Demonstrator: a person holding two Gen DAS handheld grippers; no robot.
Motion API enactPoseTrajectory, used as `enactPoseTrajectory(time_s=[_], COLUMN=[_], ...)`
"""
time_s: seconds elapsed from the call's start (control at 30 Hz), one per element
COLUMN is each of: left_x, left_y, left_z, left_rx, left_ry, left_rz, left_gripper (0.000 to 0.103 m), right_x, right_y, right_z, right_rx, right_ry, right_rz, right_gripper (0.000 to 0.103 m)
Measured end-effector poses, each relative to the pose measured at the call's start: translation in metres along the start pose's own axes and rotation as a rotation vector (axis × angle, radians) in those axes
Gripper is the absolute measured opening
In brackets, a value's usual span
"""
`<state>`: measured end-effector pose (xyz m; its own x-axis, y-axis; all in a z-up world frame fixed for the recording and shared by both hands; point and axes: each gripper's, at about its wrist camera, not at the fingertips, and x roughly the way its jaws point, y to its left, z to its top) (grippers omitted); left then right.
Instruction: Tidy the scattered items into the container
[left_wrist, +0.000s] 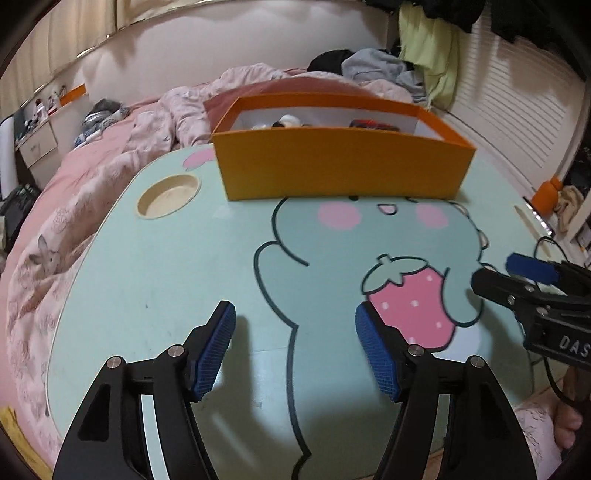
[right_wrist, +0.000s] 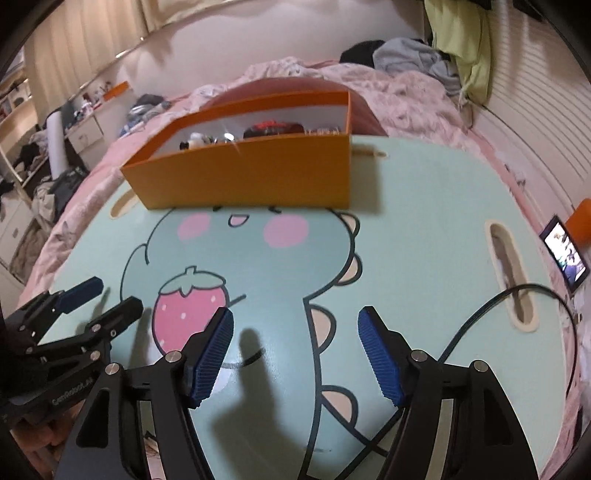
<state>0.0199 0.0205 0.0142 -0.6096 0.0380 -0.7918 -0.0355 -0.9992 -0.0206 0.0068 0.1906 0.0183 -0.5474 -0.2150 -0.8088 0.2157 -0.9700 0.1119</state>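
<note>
Sitting on the mint table (left_wrist: 166, 280), an orange box (left_wrist: 343, 170) holds small items.

Orange box, items inside

Your open rectangular orange cardboard box (left_wrist: 343, 173) stands upright at the counter's far edge, small mixed items (right_wrist: 273, 127) inside.

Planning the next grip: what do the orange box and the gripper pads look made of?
Orange box: likely matte cardboard, with thin flat walls, crisp folded corners and a white inside. Left gripper pads: probably blue ribbed rubber or plastic, finely grooved, no shine.
</note>
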Motion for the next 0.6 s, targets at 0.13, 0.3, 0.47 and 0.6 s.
enactPoseTrajectory(time_s=[0.13,0.3,0.47,0.6], left_x=[0.005,0.009,0.009,0.010], left_y=[0.005,0.008,0.008,0.008], left_z=[-0.004,-0.007,-0.008,-0.007], left_rx=[-0.029,-0.042,-0.042,-0.041], left_ry=[0.002,0.007,0.004,0.004], left_rz=[-0.001,0.006,0.008,0.008], left_gripper=[0.095,0.103,0.103,0.103], right_x=[0.004,0.010,0.011,0.011], right_y=[0.009,0.013,0.011,0.010], right_z=[-0.003,-0.006,-0.007,-0.006], right_rx=[-0.041,-0.076,-0.068,-0.068], right_ry=[-0.003,0.015,0.018,0.018], right_rz=[-0.049,-0.096,-0.101,-0.100], right_gripper=[0.083,0.100,0.103,0.103])
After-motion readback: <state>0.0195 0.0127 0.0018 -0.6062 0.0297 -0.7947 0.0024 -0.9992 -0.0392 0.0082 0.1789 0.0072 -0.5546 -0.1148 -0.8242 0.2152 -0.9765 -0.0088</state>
